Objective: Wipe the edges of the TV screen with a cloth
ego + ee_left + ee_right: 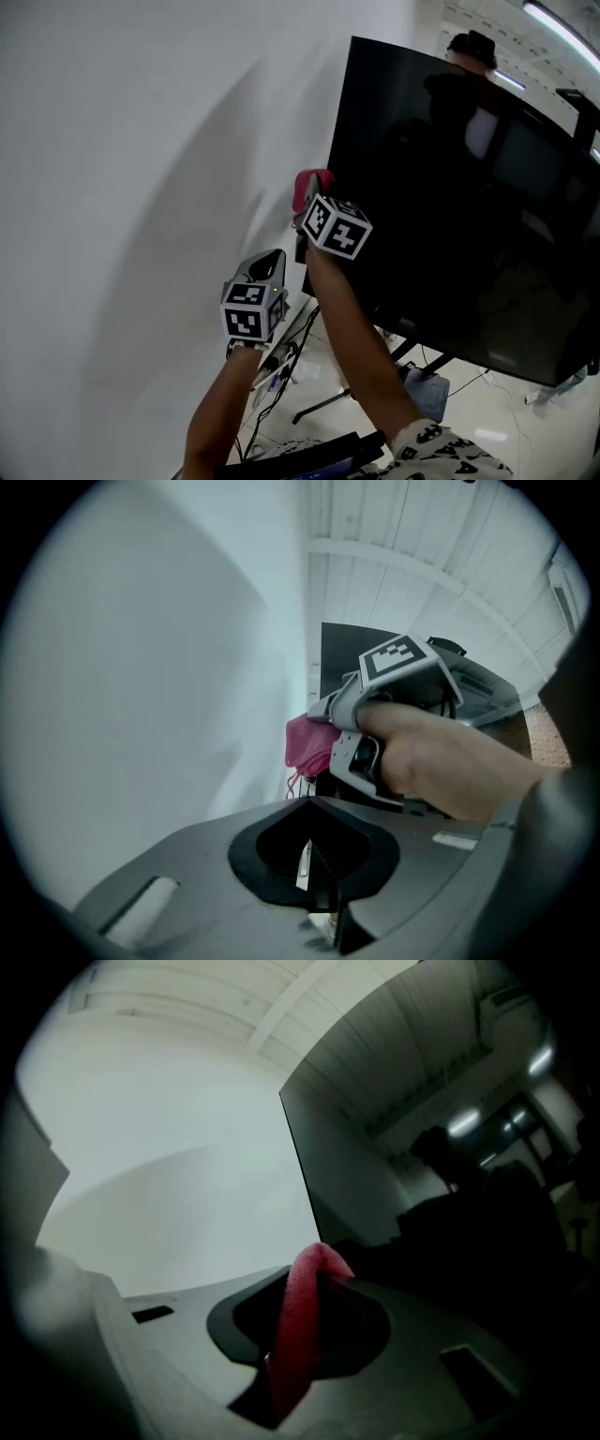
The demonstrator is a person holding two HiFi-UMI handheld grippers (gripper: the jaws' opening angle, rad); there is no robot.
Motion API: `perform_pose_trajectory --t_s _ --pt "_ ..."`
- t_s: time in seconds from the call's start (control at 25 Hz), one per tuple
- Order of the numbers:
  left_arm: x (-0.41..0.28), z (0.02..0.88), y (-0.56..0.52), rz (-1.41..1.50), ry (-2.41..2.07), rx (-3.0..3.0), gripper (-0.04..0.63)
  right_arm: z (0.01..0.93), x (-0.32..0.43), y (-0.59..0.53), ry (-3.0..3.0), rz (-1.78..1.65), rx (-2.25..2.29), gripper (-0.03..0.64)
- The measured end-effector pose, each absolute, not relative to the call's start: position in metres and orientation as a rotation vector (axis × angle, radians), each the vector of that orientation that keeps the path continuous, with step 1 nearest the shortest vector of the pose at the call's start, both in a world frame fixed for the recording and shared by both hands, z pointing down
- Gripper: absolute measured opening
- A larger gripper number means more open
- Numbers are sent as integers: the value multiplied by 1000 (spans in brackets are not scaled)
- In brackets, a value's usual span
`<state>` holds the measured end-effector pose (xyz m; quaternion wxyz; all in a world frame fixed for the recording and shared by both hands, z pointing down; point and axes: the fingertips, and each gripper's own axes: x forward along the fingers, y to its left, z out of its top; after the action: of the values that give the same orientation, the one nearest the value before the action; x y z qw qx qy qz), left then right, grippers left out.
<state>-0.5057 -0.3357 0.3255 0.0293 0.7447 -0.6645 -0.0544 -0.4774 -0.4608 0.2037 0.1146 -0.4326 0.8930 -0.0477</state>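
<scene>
The left tongs [270, 264] are held nearest, closed together with nothing seen between them. They are pointed up toward the right tongs and kept apart from the screen. Just beyond and above them, the right tongs [306, 202] are clamped on a pink cloth [313, 182], which is folded over their tips and hangs down between them. Their grip is wrapped by a hand [441, 761]. Directly ahead of the right tongs, the cloth is held against the left edge of the dark TV screen [469, 206], about midway up that edge. A plain white wall [131, 187] is seen to the left of both tongs. Farther off, ceiling lights are reflected in the screen.
</scene>
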Motion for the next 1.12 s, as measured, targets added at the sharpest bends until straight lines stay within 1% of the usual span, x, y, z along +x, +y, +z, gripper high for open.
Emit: perform_pose_trajectory --t_s 0.16,0.4,0.88,1.12 --pt "-506 301 -336 -197 -2060 2337 2 136 -474 -460 2564 -22 -1248 63" --pt "-500 269 -342 -222 -2055 2411 2 67 -475 -456 2508 78 -1212 63" --pt "-493 268 -348 -245 -2004 2445 2 -74 -457 -441 2365 293 -1201 63" --pt "-501 264 -343 -255 -1984 2462 2 -125 -440 -422 2279 239 -1137 63"
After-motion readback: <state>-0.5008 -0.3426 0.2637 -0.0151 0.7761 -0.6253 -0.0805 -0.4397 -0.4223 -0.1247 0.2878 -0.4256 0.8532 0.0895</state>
